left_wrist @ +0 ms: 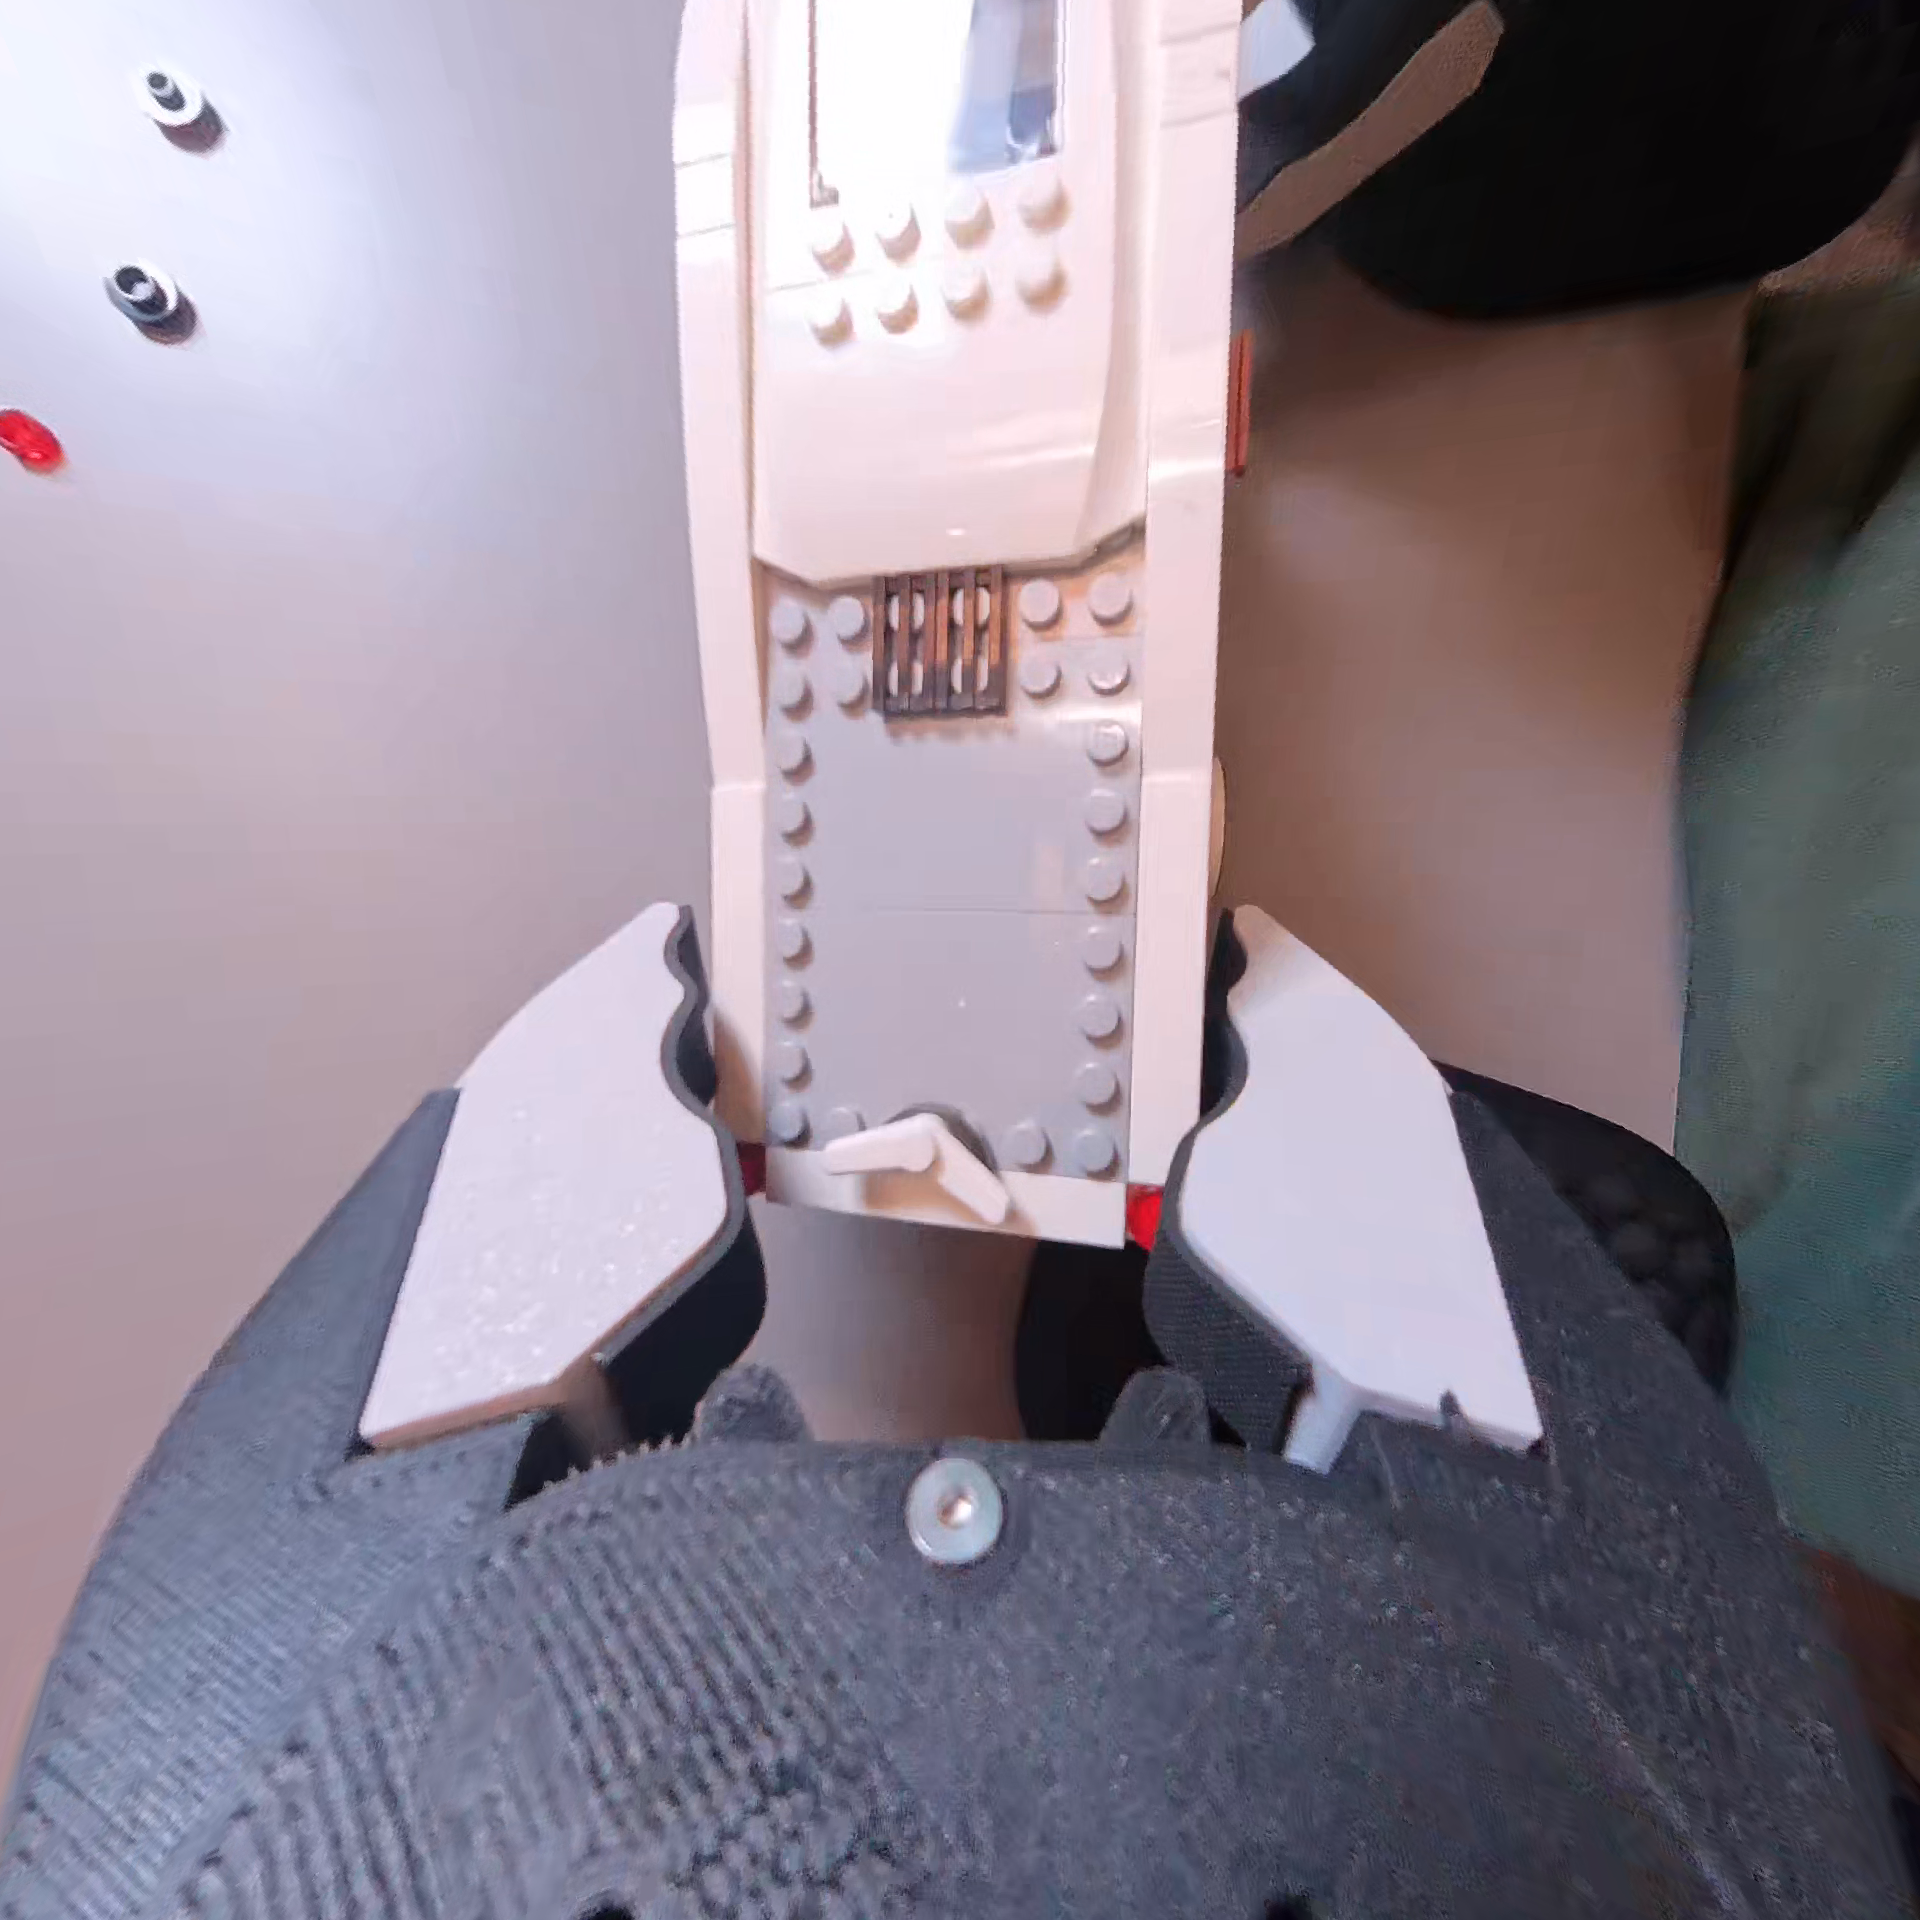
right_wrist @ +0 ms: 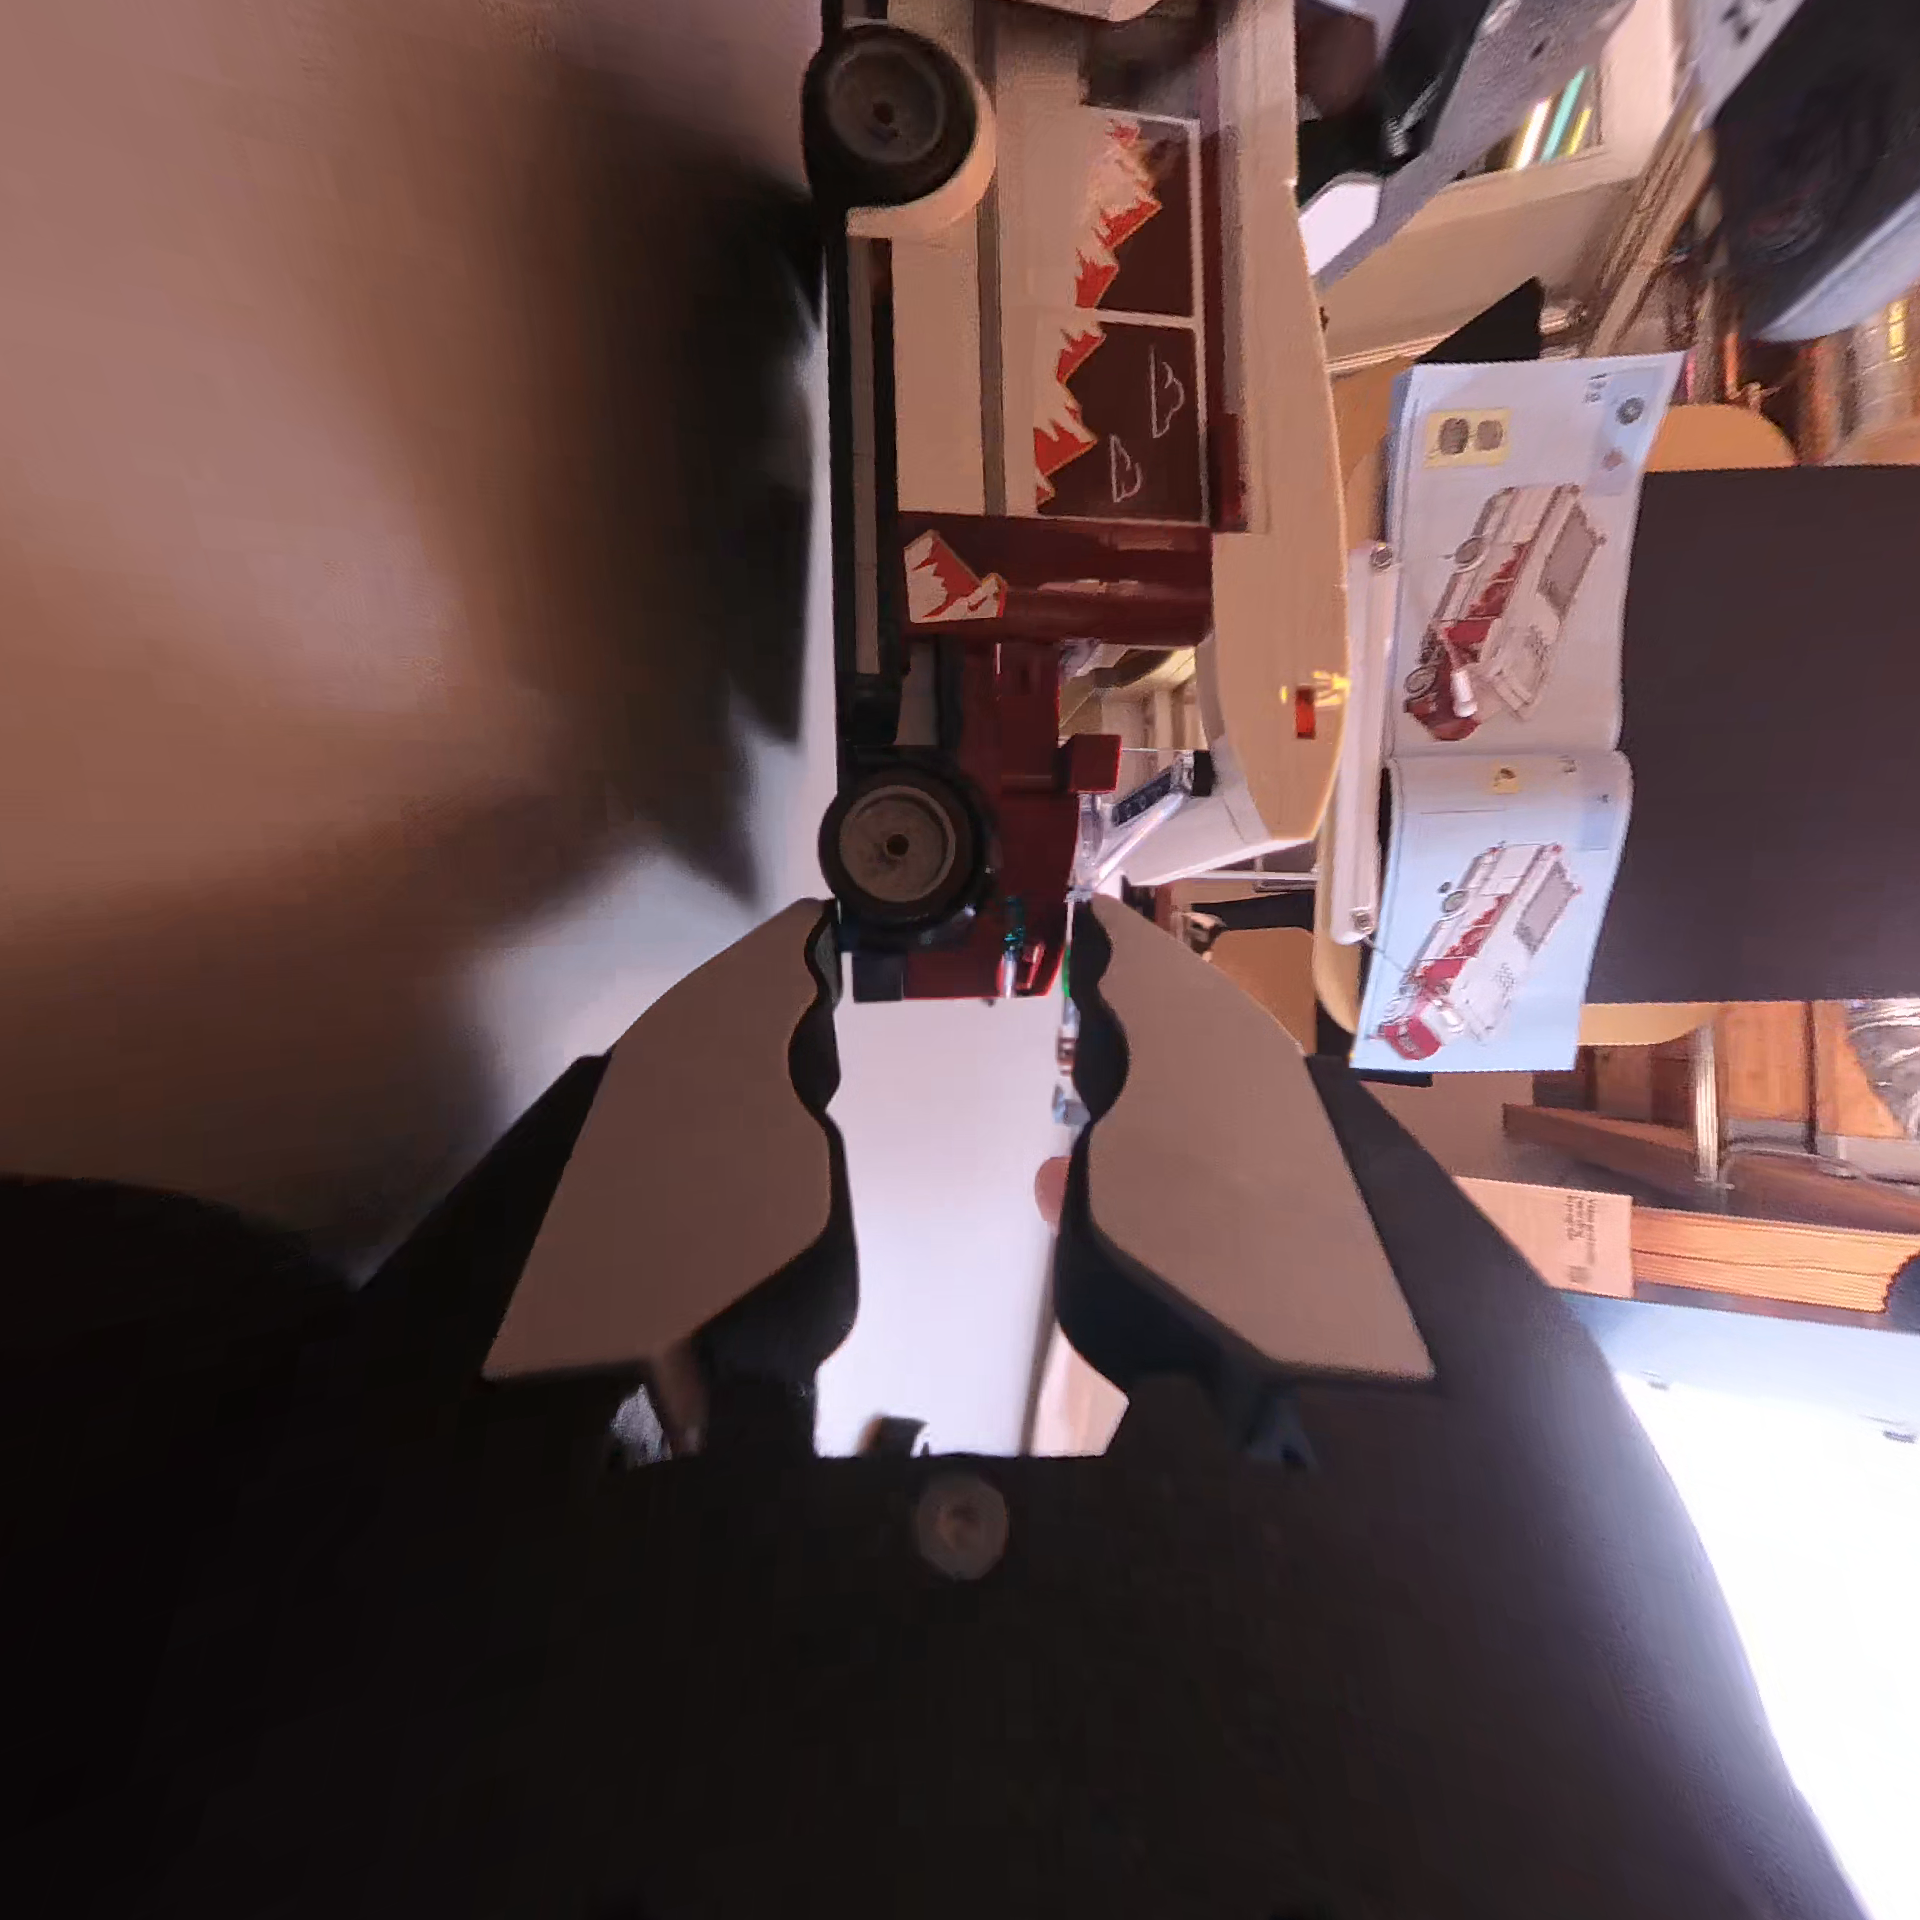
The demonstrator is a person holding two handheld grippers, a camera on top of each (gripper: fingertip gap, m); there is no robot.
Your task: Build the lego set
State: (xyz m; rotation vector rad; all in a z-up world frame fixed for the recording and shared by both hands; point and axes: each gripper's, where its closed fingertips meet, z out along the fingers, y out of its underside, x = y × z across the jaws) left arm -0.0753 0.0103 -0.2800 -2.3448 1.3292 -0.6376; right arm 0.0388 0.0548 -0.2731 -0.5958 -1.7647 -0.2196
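Both jaws pinch toy van (left_wrist: 951, 727): left gripper (left_wrist: 956, 1039) rear, right gripper (right_wrist: 951, 966) front.

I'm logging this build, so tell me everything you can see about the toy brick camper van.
The toy brick camper van is built of plastic bricks: a white roof and sides, a grey studded plate with a dark grille, and a dark red front with red-and-white mountain panels and grey-hubbed black wheels. The left gripper clamps its rear end by both sides. The right gripper brackets its red nose by the front wheel; whether those pads press cannot be told.
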